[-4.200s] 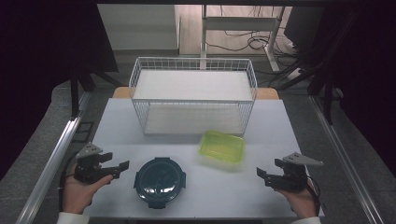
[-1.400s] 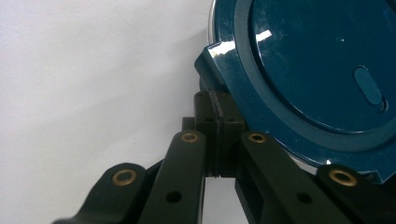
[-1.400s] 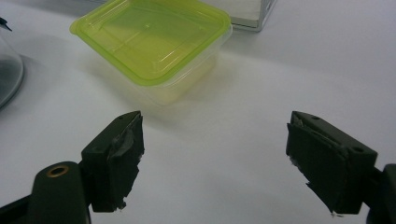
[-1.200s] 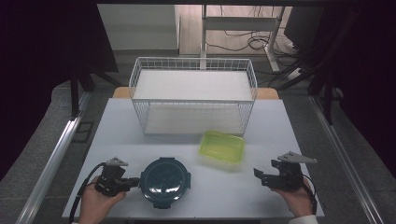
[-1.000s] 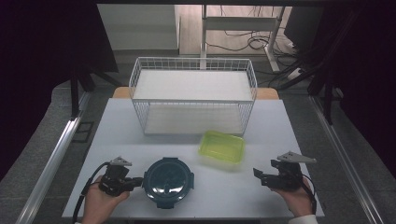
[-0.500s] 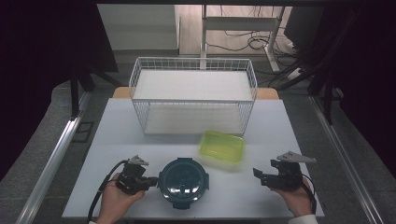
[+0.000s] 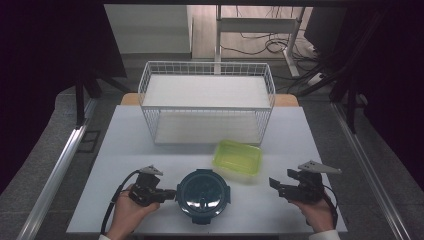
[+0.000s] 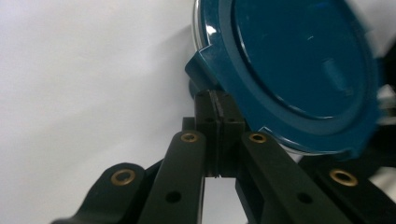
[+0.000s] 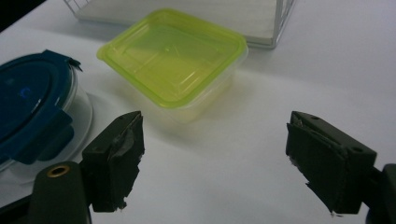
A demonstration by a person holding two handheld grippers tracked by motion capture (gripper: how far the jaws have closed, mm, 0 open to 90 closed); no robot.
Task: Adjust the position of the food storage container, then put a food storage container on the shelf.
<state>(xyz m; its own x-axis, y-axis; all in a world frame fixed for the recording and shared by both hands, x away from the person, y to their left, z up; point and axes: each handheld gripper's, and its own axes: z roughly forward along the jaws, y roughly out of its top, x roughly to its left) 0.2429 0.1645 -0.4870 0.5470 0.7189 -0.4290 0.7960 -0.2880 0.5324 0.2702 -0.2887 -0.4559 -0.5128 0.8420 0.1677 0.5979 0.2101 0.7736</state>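
Dark blue plastic marks the round container (image 7: 203, 192) seen at the near edge of the white table (image 7: 130, 135), just beside the left gripper (image 7: 170, 193), whose jaws are pressed together with nothing between them; their tips are set against the container's left rim by a lid clasp, as shown in the left gripper view. A yellow-green lidded box (image 7: 238, 157) is placed just behind and to the right of the container, and a white wire basket (image 7: 207, 107) is seen farther back. At the right, well apart from both containers, the right gripper (image 7: 273, 185) is held with jaws wide apart and empty, pointed towards the box.
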